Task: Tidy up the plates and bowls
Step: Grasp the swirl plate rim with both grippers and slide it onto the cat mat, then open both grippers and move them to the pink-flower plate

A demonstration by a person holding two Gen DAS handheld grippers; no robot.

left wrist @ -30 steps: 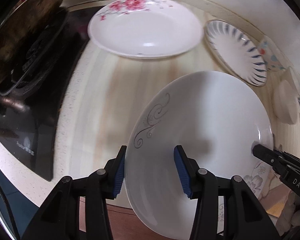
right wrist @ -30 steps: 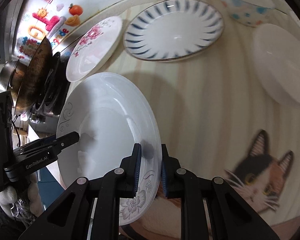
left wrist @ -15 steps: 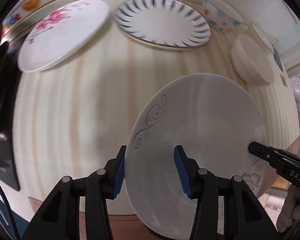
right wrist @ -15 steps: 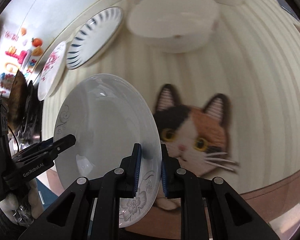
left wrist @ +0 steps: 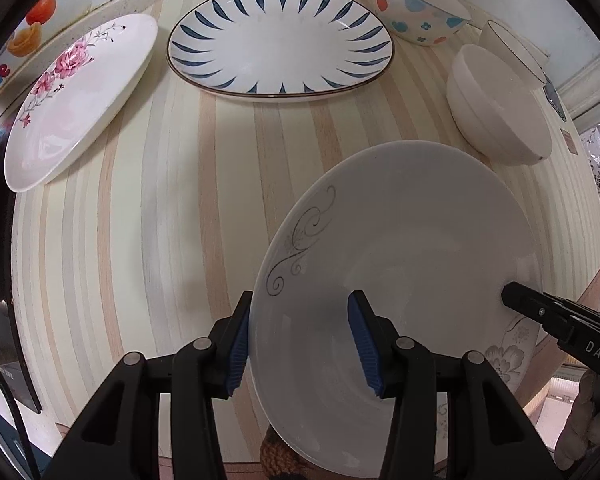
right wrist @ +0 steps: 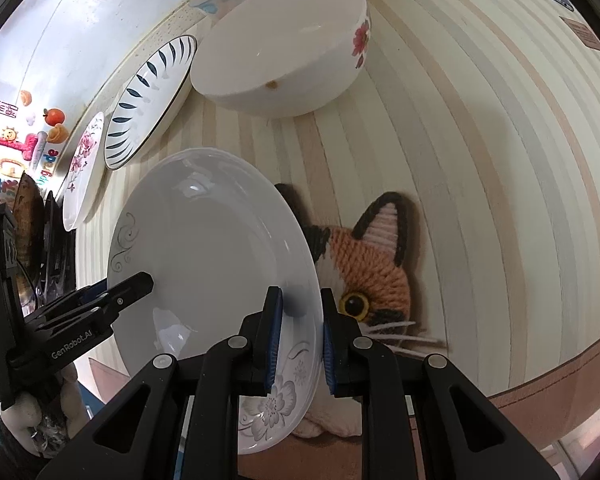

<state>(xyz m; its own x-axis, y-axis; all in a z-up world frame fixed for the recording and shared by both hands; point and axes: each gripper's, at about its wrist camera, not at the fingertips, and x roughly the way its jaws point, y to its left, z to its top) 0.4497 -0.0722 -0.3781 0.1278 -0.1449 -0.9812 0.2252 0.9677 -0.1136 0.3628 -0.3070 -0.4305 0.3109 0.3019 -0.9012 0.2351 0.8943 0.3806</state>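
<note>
While both tools hold the same white plate (left wrist: 400,300) above the striped counter (left wrist: 160,220), each grips it at a different edge. The left tool (left wrist: 302,344) is spread wide, its blue pads (left wrist: 364,344) set on either side of the plate's near rim beside a grey scroll pattern; one pad lies against the inner face and the other hugs the outer edge. The right tool (right wrist: 298,340) is closed much narrower on the opposite rim, close to a printed grey flower, with its pads pinching the thin edge between them. In the left wrist view the tip of the right tool (left wrist: 540,312) touches the plate's far side, and part of a hand (left wrist: 584,420) shows beneath it.

The plate is tilted, raised clear of the counter, and in the right wrist view it partly covers a knitted cat-face mat (right wrist: 372,272) lying on the surface.

Along the back of the counter sit a pink-flowered plate (left wrist: 76,100), a blue-leaf plate (left wrist: 280,44) and a bowl with blue and red spots (left wrist: 416,12), side by side. To the right, a plain white bowl (left wrist: 496,108) rests tipped, with another bowl (left wrist: 516,48) just behind it. The right wrist view shows a white bowl with a red flower (right wrist: 280,52) next to the blue-leaf plate.
</note>
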